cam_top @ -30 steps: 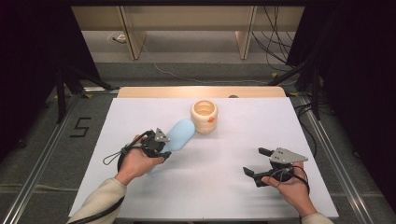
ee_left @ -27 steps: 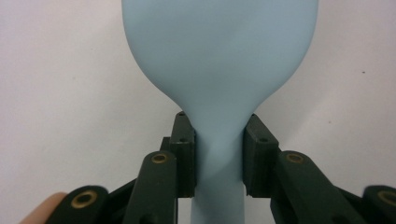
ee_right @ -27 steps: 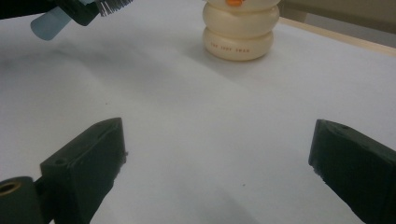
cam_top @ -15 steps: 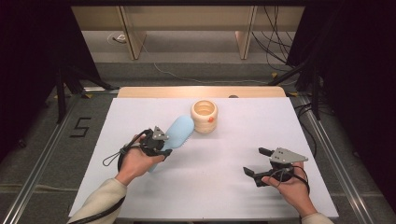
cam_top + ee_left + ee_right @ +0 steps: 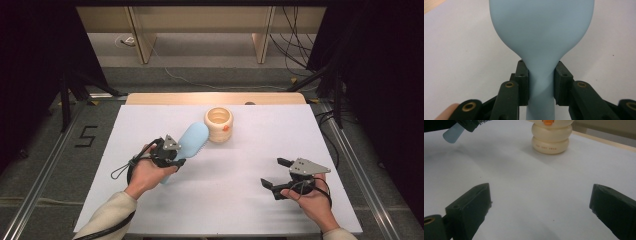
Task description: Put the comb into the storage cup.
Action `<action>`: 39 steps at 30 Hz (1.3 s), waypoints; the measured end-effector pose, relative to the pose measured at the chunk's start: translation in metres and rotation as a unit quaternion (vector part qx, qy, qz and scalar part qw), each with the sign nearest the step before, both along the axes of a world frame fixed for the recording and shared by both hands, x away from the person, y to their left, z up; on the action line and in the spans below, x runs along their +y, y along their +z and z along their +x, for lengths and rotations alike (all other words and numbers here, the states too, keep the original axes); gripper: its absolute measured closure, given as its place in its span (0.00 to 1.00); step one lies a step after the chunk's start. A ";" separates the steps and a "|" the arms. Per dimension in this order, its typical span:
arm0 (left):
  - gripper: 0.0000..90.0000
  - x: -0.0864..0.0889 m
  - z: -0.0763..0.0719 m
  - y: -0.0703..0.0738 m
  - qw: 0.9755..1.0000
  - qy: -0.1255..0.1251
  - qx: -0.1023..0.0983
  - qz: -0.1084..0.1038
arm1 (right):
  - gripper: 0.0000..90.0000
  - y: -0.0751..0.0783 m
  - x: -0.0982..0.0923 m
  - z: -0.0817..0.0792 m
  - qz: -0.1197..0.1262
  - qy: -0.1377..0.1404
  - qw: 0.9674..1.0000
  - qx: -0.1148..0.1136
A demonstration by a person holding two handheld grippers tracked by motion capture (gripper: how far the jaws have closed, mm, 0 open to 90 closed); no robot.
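A light blue brush (image 5: pixel 194 140) with a broad paddle-shaped head hangs tilted over the white table (image 5: pixel 240 210), its head close beside a cream ribbed pot (image 5: pixel 219 125) that bears an orange mark. My left gripper (image 5: pixel 175 155) is shut on the brush's narrow handle; in the left gripper view both pads (image 5: pixel 522 82) press the neck of the brush (image 5: pixel 541 32) just below the head. My right gripper (image 5: pixel 274 172) rests low at the table's right front, open, with nothing between its jaws (image 5: pixel 540 200). Its view shows the pot (image 5: pixel 550 138) ahead and the brush's handle end (image 5: pixel 452 133) at upper left.
A wooden strip (image 5: pixel 215 98) runs along the table's far edge. Beyond it are wooden legs and cables on the floor. Dark stands and rails flank the table on both sides.
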State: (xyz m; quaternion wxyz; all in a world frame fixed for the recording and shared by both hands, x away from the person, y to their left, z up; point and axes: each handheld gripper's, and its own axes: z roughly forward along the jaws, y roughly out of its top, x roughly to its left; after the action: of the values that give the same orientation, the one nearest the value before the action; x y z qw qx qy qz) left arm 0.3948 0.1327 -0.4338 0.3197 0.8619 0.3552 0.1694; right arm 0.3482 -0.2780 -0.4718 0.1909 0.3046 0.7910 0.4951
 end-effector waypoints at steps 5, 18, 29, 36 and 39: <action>0.77 -0.001 -0.001 0.000 1.000 -0.001 -0.004 -0.002 | 0.05 0.000 0.000 0.000 0.000 0.000 1.000 0.000; 0.77 -0.004 -0.003 0.003 1.000 -0.004 -0.022 -0.015 | 0.05 0.001 0.000 0.000 0.003 0.000 1.000 -0.001; 0.77 -0.007 -0.004 0.003 0.999 -0.013 -0.031 -0.024 | 0.05 0.002 -0.001 0.000 0.009 -0.003 1.000 -0.007; 0.77 -0.009 -0.005 0.002 0.999 -0.019 -0.041 -0.030 | 0.05 0.003 0.000 0.000 0.012 -0.007 1.000 -0.009; 0.77 -0.010 -0.005 0.003 0.998 -0.020 -0.045 -0.034 | 0.05 0.004 0.000 0.000 0.013 -0.007 1.000 -0.010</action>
State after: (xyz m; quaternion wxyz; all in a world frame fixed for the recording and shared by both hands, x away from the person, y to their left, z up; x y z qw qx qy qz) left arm 0.3897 0.1222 -0.4312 0.3678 0.8491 0.3285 0.1895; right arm 0.3486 -0.2775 -0.4682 0.1989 0.3077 0.7803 0.5068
